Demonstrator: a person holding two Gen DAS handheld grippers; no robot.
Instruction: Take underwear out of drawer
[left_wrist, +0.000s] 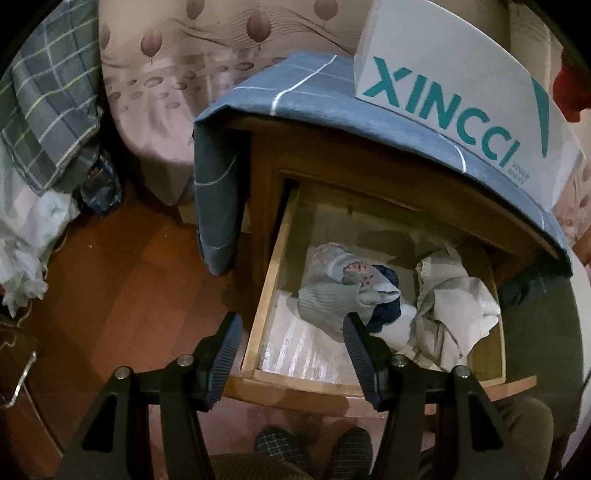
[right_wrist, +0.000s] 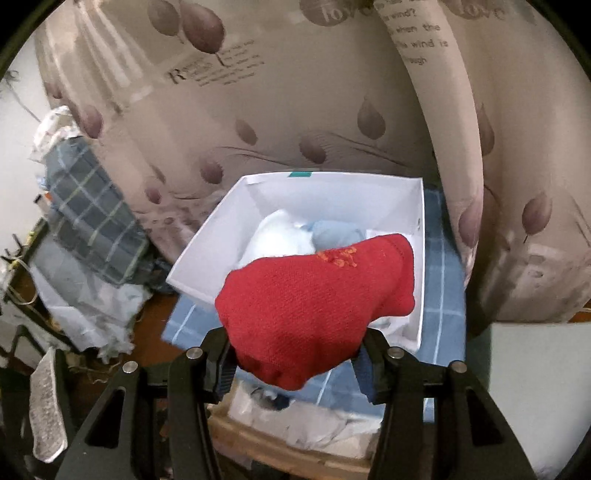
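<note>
The wooden drawer (left_wrist: 264, 295) is pulled open. Inside lie a grey floral underwear piece (left_wrist: 340, 284), a dark blue piece (left_wrist: 386, 314) partly under it, and a crumpled cream garment (left_wrist: 454, 306). My left gripper (left_wrist: 291, 328) is open and empty above the drawer's front left corner. My right gripper (right_wrist: 295, 354) is shut on a red knit underwear piece (right_wrist: 314, 302), held over the near edge of the white box (right_wrist: 207, 254). That box holds white and light blue garments (right_wrist: 280, 236). Part of the drawer (right_wrist: 295, 443) shows below.
The white box, printed XINCCI (left_wrist: 443, 96), stands on a blue checked cloth (left_wrist: 295, 85) that covers the nightstand. A patterned beige bed cover (right_wrist: 295, 110) is behind. Plaid bedding (left_wrist: 48, 110) and a wooden floor (left_wrist: 129, 277) are on the left. My slippers (left_wrist: 314, 450) are below.
</note>
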